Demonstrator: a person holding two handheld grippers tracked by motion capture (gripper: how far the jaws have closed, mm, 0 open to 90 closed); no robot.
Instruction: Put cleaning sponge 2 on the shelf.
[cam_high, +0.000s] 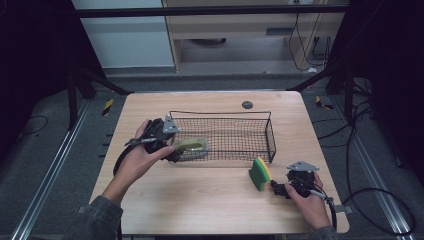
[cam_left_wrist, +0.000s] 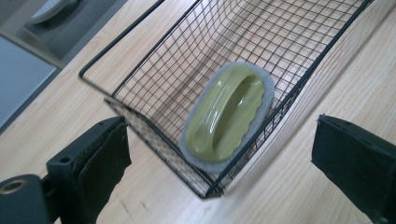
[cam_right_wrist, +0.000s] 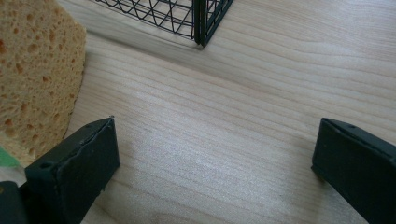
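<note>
Wooden table (cam_high: 210, 200), olive scrubber (cam_left_wrist: 227, 114) lain in wire basket (cam_high: 260, 116) corner, left gripper (cam_left_wrist: 219, 154) held wide open beside it, green-yellow sponge (cam_high: 260, 173) stood near basket, right gripper (cam_right_wrist: 212, 154) open, nothing gripped.

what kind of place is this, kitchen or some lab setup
Most likely a lab or recording workspace, not a kitchen. A bare wooden table stands inside a dark metal frame, loose cables trail over the grey floor, and the wire basket and sponge look like practice props.

Olive-green handled scrubber (cam_left_wrist: 227, 119) with grey pad, apparently leaning in wire basket's (cam_left_wrist: 154, 51) corner
</note>
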